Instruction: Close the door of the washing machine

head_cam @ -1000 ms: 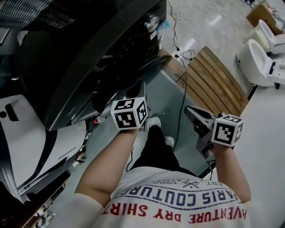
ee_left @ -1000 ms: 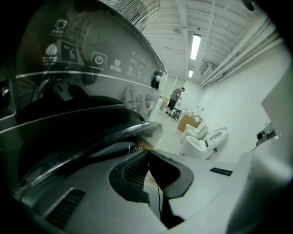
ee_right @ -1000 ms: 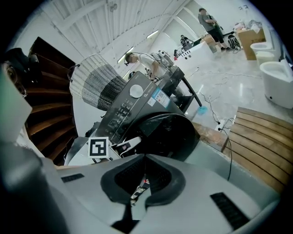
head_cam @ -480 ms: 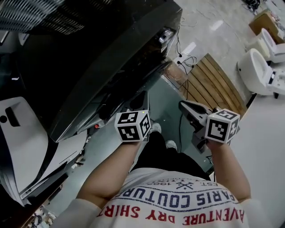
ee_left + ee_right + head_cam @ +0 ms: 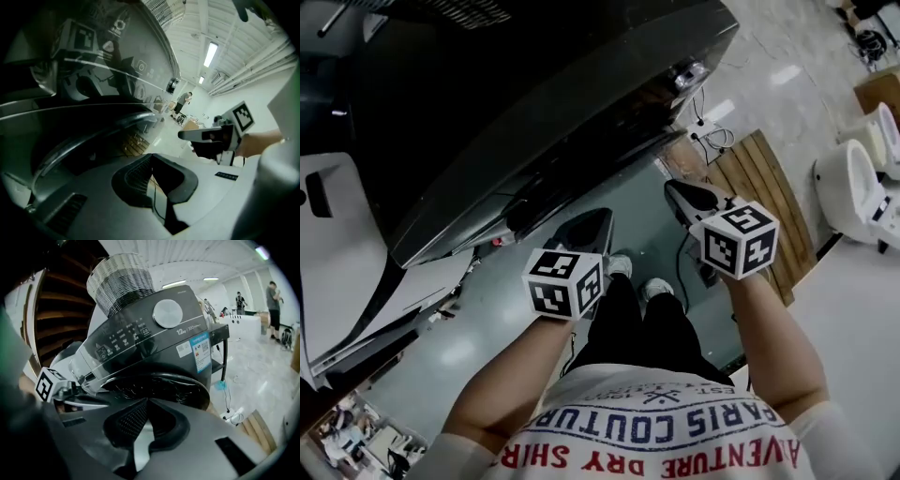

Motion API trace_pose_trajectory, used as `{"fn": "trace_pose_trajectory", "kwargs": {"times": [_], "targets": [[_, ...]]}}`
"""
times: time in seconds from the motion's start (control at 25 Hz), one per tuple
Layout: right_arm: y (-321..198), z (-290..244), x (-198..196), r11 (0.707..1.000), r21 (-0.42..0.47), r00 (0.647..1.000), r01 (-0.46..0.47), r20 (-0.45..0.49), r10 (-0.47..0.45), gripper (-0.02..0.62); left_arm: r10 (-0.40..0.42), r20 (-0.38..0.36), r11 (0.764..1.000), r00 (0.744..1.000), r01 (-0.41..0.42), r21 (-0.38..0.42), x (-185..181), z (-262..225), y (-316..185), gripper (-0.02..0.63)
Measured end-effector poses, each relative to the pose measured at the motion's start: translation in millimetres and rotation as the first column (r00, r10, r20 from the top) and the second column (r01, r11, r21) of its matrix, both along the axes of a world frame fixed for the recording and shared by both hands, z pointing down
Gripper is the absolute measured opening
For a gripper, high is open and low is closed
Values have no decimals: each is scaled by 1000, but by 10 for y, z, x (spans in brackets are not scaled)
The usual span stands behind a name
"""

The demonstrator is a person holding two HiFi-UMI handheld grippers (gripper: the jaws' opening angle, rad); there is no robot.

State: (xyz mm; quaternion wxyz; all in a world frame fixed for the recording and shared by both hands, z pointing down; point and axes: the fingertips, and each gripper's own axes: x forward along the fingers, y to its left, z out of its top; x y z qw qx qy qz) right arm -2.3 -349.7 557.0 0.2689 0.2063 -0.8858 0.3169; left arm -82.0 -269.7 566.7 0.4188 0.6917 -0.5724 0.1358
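- The room was a large hall with a pale glossy floor, a wooden slatted platform and white toilets off to the person's right.
- A dark washing machine stood in front of the person, with a woven basket on its top, a round knob on the sloping control panel and a blue label on its front.
- The round door sat low on the machine's front, directly beyond both grippers. It appeared to lie against the front, though no view showed whether it was latched.
- The left gripper hung just short of the door's curved rim. Its fingers were brought together at the tips, with nothing between them.
- The right gripper was held beside it, a little farther to the right and apart from the machine. Its fingers also met at the tips and held nothing.
- Neither gripper touched the door.
- A black cable ran across the floor between the machine and the platform.
- The person's shoes were planted on the floor below the grippers.
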Motion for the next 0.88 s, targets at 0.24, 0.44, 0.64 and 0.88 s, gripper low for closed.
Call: {"fn": "trace_pose_trajectory", "kwargs": {"times": [0.24,0.44,0.64,0.88], "targets": [[-142,153,-195,991,109,997,75,-21,-73,21,-259,-78,960,963,248,-134,-412,264,1130,26],[-216,171,-416,984,149,995,94,4,-96,21,-424,-118,905,898,416,-85,-765,-13,1564,26],[-244,187,-505,978,187,995,92,15,-96,21,-510,-142,857,848,515,-5,-872,-282,1544,26],[-258,183,-511,973,230,999,29,35,-38,21,-531,-153,839,834,543,47,-885,-440,1558,26]]}}
